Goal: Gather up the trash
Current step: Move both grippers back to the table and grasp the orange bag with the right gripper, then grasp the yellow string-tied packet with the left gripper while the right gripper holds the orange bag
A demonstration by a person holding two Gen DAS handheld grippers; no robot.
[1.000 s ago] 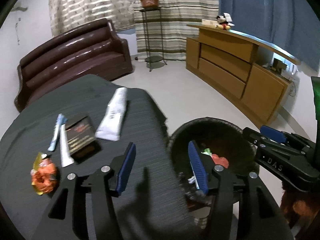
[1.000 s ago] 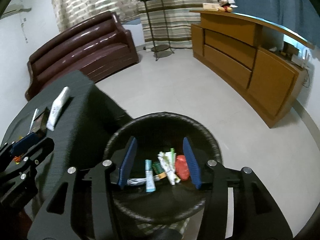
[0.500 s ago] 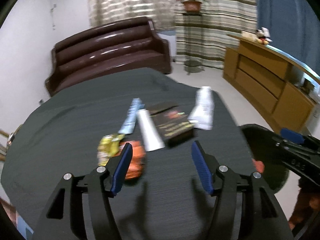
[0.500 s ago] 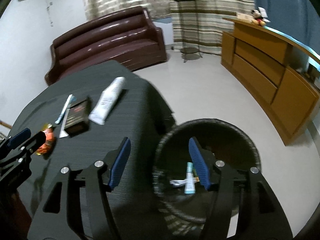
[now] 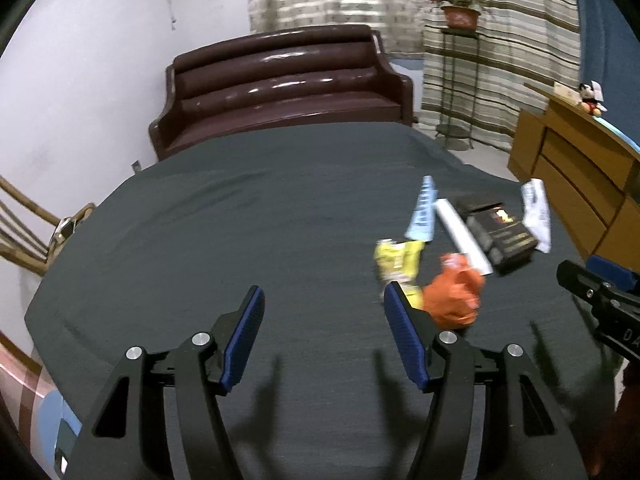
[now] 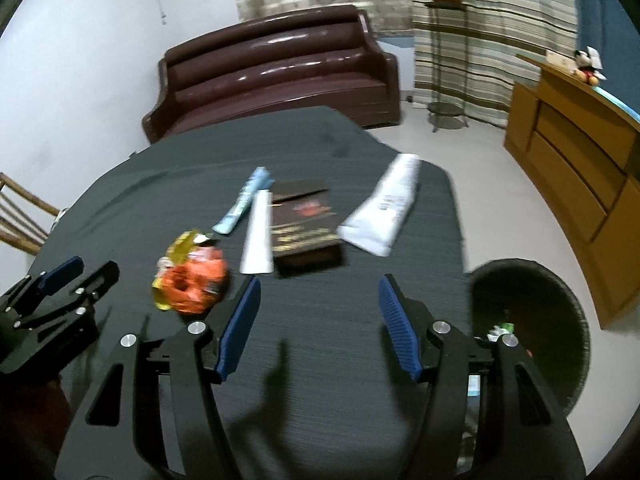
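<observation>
Trash lies on the dark grey tablecloth (image 5: 240, 240): an orange and yellow crumpled wrapper (image 5: 452, 296) (image 6: 192, 284), a light blue sachet (image 6: 244, 200), a white strip (image 6: 258, 236), a dark brown box (image 6: 304, 224) and a white tube (image 6: 384, 208). My left gripper (image 5: 324, 336) is open and empty above the cloth, just left of the wrapper. My right gripper (image 6: 318, 322) is open and empty, in front of the box. A black round bin (image 6: 532, 320) holding some trash stands on the floor at the right of the table.
A brown leather sofa (image 5: 280, 88) stands behind the table. A wooden sideboard (image 6: 576, 160) runs along the right wall, with a plant stand (image 6: 444, 40) by the striped curtains. A wooden chair (image 5: 28, 232) is at the left.
Both grippers have swung left from over the bin to over the table. The trash on the cloth is now in front of both, and the bin has dropped to the right edge.
</observation>
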